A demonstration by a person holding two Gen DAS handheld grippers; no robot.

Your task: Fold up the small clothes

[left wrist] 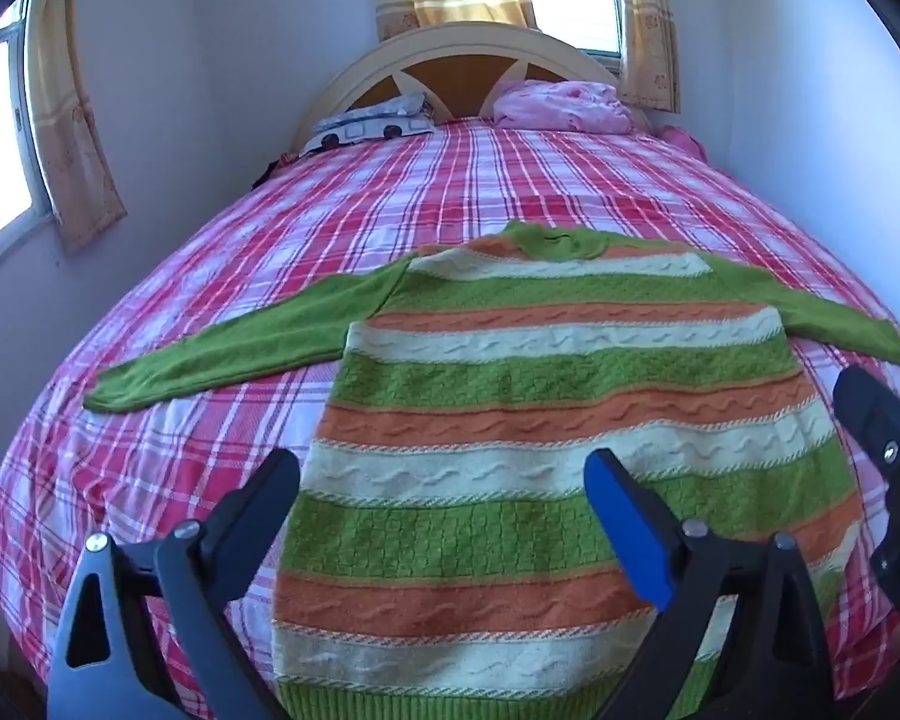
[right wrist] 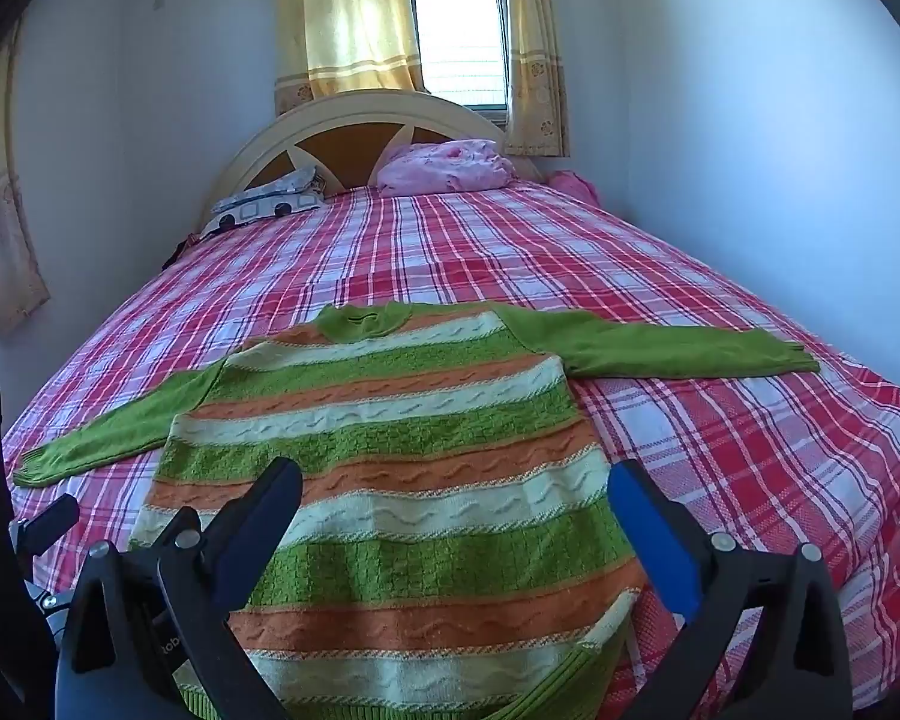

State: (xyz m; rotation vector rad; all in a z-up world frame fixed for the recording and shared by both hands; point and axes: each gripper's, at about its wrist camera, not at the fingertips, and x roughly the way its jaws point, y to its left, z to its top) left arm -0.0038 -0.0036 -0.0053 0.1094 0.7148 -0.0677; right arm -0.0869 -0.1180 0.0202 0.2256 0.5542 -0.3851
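A small knitted sweater (left wrist: 546,396) with green, orange and cream stripes lies flat on the bed, collar at the far end, both green sleeves spread out to the sides. It also shows in the right wrist view (right wrist: 402,450). My left gripper (left wrist: 444,468) is open and empty, hovering over the sweater's lower left part near the hem. My right gripper (right wrist: 456,480) is open and empty over the lower right part; its bottom right hem corner (right wrist: 594,654) is slightly turned up. The right gripper's body shows in the left wrist view (left wrist: 888,450).
The bed has a red and white plaid sheet (left wrist: 390,192). At the headboard (left wrist: 468,42) lie a patterned pillow (left wrist: 372,120) and a pink bundle (left wrist: 564,105). Walls stand close on both sides; curtained windows (right wrist: 459,42) behind.
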